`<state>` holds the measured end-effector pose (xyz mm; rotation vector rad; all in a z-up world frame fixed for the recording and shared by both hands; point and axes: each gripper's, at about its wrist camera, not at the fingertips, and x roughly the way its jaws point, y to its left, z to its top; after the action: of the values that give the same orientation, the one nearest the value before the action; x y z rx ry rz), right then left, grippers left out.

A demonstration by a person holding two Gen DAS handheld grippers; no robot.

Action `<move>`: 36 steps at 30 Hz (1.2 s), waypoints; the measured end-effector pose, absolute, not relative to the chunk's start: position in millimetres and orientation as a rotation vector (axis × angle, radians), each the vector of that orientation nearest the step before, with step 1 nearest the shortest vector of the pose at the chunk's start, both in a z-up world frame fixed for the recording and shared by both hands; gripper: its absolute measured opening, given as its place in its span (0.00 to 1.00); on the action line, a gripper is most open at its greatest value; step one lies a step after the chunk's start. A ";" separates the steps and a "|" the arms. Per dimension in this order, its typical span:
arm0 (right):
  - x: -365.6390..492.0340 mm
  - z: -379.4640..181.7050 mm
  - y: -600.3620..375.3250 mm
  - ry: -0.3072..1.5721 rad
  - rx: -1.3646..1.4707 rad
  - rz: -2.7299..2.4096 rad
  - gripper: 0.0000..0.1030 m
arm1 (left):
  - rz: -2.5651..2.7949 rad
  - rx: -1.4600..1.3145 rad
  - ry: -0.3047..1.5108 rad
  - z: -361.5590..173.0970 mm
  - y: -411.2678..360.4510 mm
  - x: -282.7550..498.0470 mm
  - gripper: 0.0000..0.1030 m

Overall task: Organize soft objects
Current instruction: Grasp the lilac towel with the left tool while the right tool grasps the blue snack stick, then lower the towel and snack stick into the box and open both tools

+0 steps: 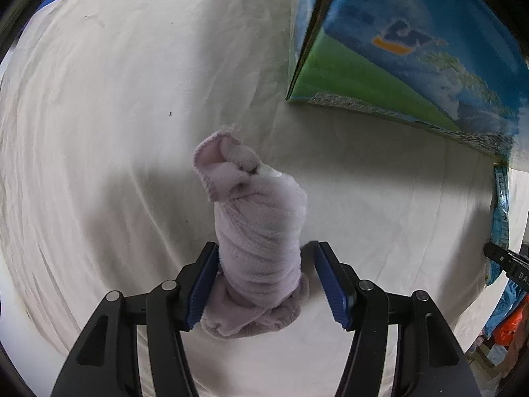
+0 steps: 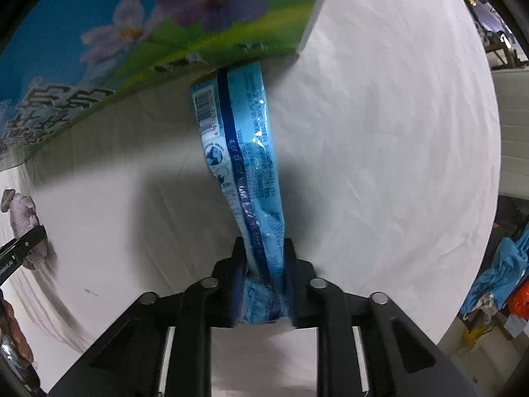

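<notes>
A rolled lilac cloth [image 1: 258, 231] sat, seemingly unclamped, between the parted left gripper [image 1: 266, 261], while a blue packet [image 2: 244, 165] was pinched by the right gripper [image 2: 264, 251].

Right gripper [image 2: 264, 258]: black fingers closed on the lower end of a blue plastic packet [image 2: 244, 152]. Packet: barcode near its far end, which reaches under the printed cardboard box [image 2: 139, 43]. White sheet [image 2: 380, 139]: beneath the packet. Rolled lilac cloth [image 2: 23, 218]: far left of the packet, a second gripper against it.
</notes>
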<state>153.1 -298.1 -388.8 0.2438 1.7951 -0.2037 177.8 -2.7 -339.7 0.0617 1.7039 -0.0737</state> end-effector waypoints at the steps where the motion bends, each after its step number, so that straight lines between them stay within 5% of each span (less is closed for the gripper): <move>1: 151.2 -388.8 -298.2 1.798 0.248 -0.201 0.19 | -0.063 0.066 1.702 -339.8 0.6 172.7 0.39; 21: 104.1 -326.9 -265.8 1.731 0.326 0.000 0.14 | -0.091 -0.046 1.630 -284.2 -21.2 93.2 0.33; 36: 104.9 -183.4 -259.0 1.517 0.368 0.195 0.13 | -0.271 -0.082 1.414 -140.0 -60.0 93.7 0.33</move>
<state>104.9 -259.0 -183.4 0.3681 1.5166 0.1948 93.7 -60.0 -140.0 -0.0822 1.4139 -0.2712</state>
